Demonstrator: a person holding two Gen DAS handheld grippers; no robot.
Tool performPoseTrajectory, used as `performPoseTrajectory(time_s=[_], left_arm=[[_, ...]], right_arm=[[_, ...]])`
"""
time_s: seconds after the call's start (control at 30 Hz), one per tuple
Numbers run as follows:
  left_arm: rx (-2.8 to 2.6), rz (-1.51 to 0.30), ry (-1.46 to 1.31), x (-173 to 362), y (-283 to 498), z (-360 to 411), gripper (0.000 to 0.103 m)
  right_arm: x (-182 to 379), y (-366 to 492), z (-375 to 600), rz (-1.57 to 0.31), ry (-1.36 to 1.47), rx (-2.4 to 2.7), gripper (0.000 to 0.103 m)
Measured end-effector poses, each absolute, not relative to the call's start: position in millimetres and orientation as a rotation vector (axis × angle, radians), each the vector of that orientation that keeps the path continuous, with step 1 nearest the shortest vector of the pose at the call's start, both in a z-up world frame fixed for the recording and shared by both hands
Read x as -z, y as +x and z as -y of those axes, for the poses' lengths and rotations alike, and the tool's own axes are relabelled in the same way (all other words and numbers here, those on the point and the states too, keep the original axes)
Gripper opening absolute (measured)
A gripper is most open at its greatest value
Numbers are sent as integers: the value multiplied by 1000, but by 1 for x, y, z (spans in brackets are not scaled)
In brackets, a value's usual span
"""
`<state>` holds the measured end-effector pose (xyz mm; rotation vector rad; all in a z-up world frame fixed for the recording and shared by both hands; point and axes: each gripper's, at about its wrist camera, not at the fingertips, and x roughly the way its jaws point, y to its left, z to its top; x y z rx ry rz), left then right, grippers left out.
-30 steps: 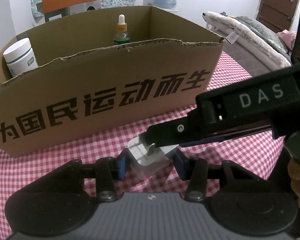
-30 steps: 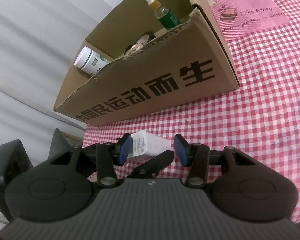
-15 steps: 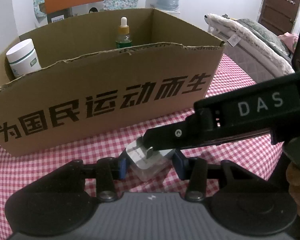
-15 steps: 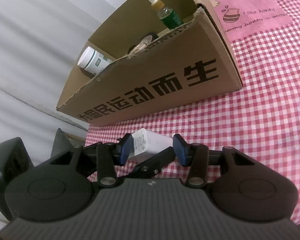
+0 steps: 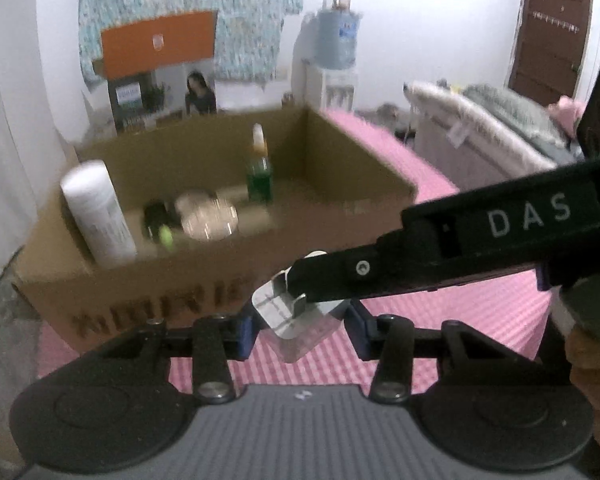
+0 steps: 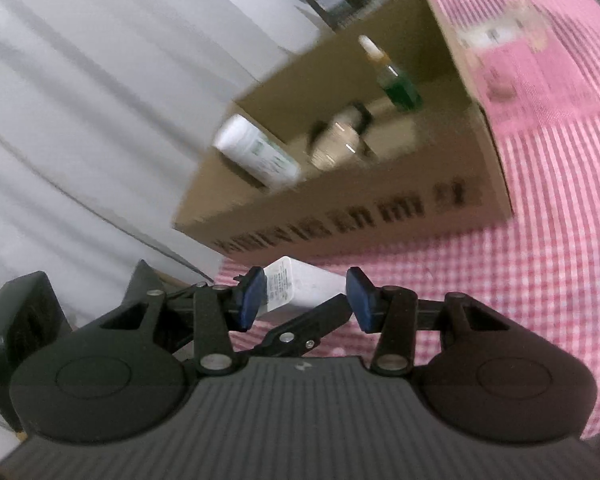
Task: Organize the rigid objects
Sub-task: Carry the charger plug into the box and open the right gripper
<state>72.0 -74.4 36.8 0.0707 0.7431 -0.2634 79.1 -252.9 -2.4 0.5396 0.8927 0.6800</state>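
left tool (image 5: 300,330): clamped on white plug adapter (image 5: 296,316) | right tool (image 6: 306,294): gripping same adapter at its other end | cardboard box (image 5: 220,288): ahead, below adapter | risk: the two tools moving out of step could twist the adapter loose; prongs might snag the box's front wall

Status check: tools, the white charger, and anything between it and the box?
Both tools, left and right, shut on charger. Charger off the cloth, short of box. Box front wall ahead; bottles inside.
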Motion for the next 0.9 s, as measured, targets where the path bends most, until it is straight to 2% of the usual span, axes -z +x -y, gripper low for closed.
performPoseTrajectory(time_s=[0.17,0.33,0.77,0.83,0.9], left_arm=[[282,-713,24,-74,99,66,46],[300,-750,0,-86,142,65,46],[329,-978,-32,-33,230,72,46],[334,-994,-30,-28,236,75,46],[336,-999,-17,-26,239,79,46]], right_arm=[[-38,98,250,-807,506,-713,44],[-56,138,255,-795,508,-718,44],[-20,229,249,-970,415,-635,44],[-17,234,248,-971,383,-627,40],[-17,238,246,-966,354,-618,43]])
